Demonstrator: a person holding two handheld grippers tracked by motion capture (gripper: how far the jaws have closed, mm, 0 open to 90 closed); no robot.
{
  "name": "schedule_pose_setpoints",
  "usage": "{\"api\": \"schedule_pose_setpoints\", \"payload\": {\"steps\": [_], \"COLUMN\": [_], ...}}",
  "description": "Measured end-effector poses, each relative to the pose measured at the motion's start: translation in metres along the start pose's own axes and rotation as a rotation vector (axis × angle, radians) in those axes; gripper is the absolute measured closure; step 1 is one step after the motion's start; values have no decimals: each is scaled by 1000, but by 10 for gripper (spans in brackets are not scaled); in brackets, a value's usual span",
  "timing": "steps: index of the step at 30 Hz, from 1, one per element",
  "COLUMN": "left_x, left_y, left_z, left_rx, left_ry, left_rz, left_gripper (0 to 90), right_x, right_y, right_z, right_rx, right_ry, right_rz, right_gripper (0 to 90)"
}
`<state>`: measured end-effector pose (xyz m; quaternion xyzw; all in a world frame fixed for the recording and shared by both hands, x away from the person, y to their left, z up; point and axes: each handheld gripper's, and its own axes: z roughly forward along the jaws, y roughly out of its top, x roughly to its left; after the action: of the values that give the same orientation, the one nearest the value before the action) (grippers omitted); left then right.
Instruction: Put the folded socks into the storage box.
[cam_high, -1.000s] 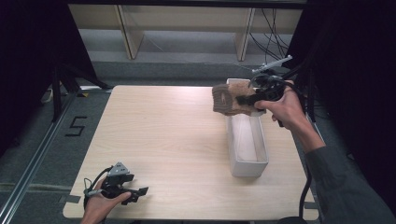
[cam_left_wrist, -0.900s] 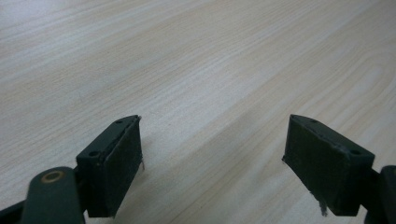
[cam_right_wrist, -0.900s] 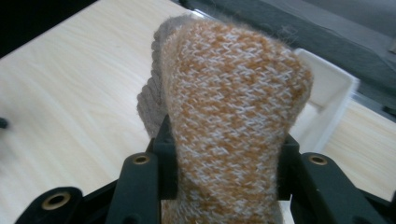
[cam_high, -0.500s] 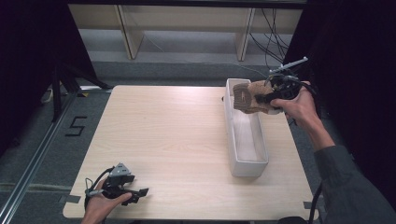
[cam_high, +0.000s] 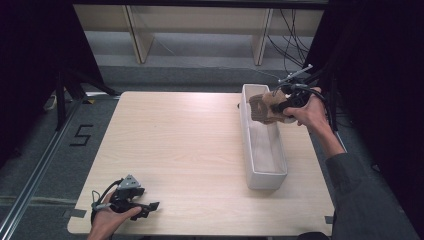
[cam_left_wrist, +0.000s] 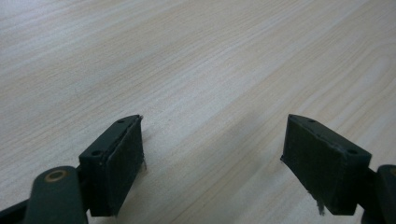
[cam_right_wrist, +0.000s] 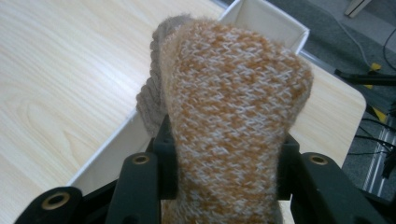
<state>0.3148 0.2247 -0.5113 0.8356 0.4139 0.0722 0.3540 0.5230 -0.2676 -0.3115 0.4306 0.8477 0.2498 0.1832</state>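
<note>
Knitted item held over the bin's far end

The right gripper (cam_high: 280, 106) clasps a brown knitted sock (cam_high: 263, 108) above the long white bin (cam_high: 261, 172); the left gripper (cam_high: 147, 207) rests near the wooden table's (cam_high: 180, 145) front-left corner, well apart.

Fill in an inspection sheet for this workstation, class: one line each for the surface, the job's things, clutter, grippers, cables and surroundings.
Surface: light wooden table, bare over most of its top.
Job's things: long white bin on the table's right side; knitted orange-and-white sock held above the bin's far end.
Clutter: nothing seen.
Grippers: right gripper shut on the sock; left gripper open, low over the table at its near left corner.
Cables: black cables hang behind the table's far right; one loops by the left gripper.
Surroundings: grey floor with a "5" mark, shelving behind, dark curtains at both sides.
</note>
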Motion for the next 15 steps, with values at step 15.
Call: {"api": "schedule_pose_setpoints", "payload": {"steps": [15], "left_x": [1], "left_y": [1], "left_z": [-1], "left_rx": [1], "left_ry": [8], "left_rz": [6], "left_gripper": [198], "right_x": [4], "right_y": [-1], "right_z": [15], "right_rx": [121], "right_ry": [3], "right_rz": [-75], "right_gripper": [582]}}
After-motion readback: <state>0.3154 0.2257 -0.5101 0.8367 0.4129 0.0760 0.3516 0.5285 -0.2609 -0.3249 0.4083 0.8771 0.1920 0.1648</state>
